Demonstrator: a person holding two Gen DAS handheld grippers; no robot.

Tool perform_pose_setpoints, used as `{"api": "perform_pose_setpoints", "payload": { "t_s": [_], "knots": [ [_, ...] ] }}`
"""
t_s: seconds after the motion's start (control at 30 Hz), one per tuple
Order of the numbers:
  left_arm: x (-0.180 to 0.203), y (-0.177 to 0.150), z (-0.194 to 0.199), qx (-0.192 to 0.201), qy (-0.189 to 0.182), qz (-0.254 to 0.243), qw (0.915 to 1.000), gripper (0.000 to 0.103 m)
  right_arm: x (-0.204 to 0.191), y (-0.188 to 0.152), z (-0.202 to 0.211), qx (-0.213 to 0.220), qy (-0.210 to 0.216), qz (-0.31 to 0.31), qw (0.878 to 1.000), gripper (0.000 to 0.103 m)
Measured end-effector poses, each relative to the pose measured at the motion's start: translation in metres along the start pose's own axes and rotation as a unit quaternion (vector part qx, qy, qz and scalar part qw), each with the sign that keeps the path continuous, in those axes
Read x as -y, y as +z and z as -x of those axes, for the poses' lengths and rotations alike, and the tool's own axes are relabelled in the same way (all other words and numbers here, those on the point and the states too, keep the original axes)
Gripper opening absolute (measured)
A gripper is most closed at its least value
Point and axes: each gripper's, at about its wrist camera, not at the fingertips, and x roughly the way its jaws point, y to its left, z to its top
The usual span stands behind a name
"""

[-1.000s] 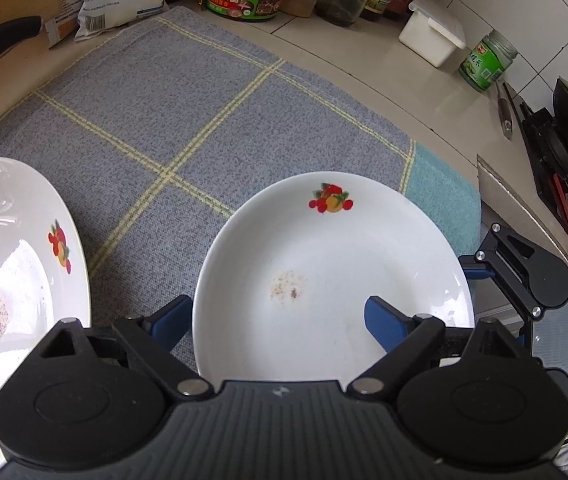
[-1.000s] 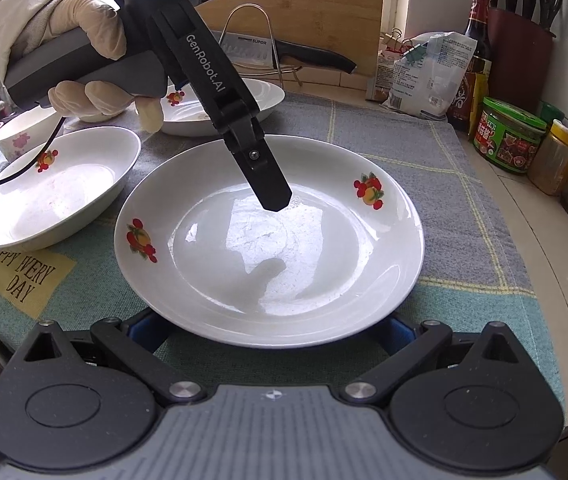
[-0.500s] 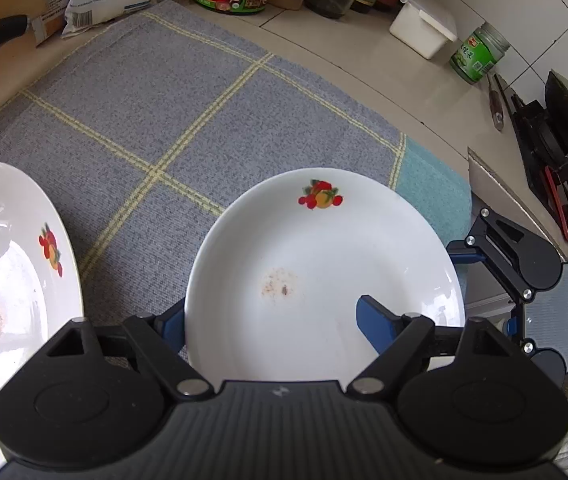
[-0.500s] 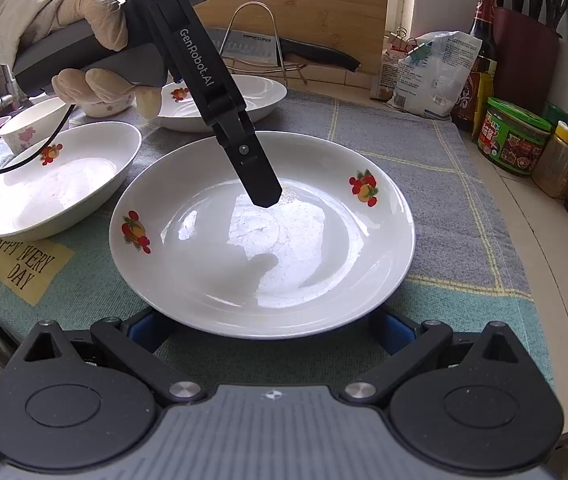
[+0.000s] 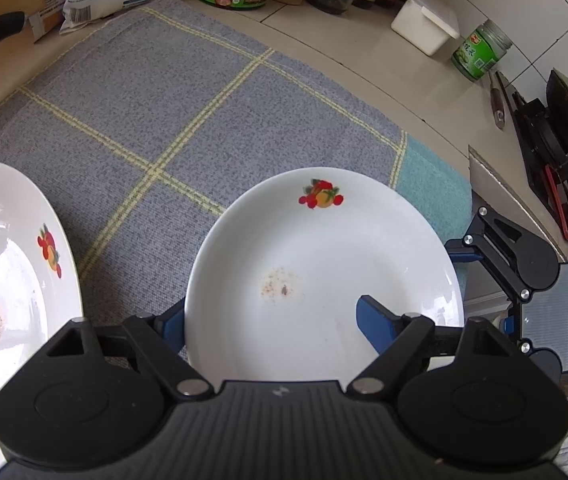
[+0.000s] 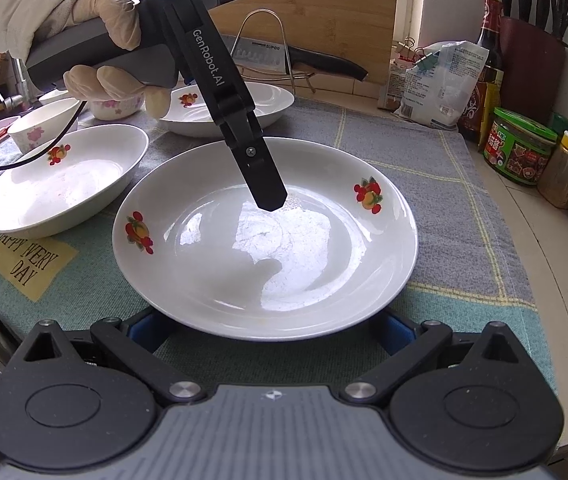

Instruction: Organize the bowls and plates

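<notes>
Narrower than a second ago at the left gripper [image 5: 274, 320]: jaws just been closing, with the left blue pad [image 5: 172, 326], then well clear of the white plate [image 5: 323, 264], now tucked against the outside of the rim, and the right pad [image 5: 375, 322] over the inner slope. Rim wall caught between the two pads; closed to a moderate gap and apparently clamped on it. Seen from the right wrist as one black finger [image 6: 264, 184] slanting down into the plate, tip on the glossy inner surface, with the other finger hidden behind it; held by a gloved hand [image 6: 100, 44] above. Otherwise little changed: same spot for the plate, flat on the checked grey-blue cloth [image 5: 188, 96] near its teal edge, on the worktop [image 5: 347, 52], fruit print on the far rim and a brownish crumb stain near the middle. Right gripper [image 6: 268, 330] low at the plate's other edge, jaws spread wide, blue pads on either side under the rim, gripping nothing. To the left, apart from the plate, a second fruit-print plate [image 5: 4, 264] with dark crumbs. Further off in the right wrist view, a deep dish [image 6: 64, 184], another [image 6: 268, 100] and small flowered bowls [image 6: 40, 128].
</notes>
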Motion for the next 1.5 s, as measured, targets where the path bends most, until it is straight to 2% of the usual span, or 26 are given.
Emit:
{"api": "perform_pose_setpoints", "payload": {
  "t_s": [0.17,0.53,0.9,1.5],
  "knots": [
    [0.0,0.003,-0.002,-0.014,0.0,-0.006,0.9999,0.083,-0.003,0.001,0.001,0.0,-0.007,0.012,1.0,0.103],
    [-0.006,0.009,-0.003,-0.019,-0.02,0.015,0.9995,0.083,-0.004,0.001,0.002,0.0,-0.013,0.014,1.0,0.103],
    [-0.005,0.011,-0.005,-0.031,-0.018,0.012,0.9993,0.083,-0.003,0.004,0.001,-0.012,-0.012,0.019,1.0,0.103],
    [-0.004,0.009,0.003,-0.015,-0.019,0.012,0.9996,0.083,0.0,0.01,0.005,-0.017,-0.017,0.014,1.0,0.103]
  ]
}}
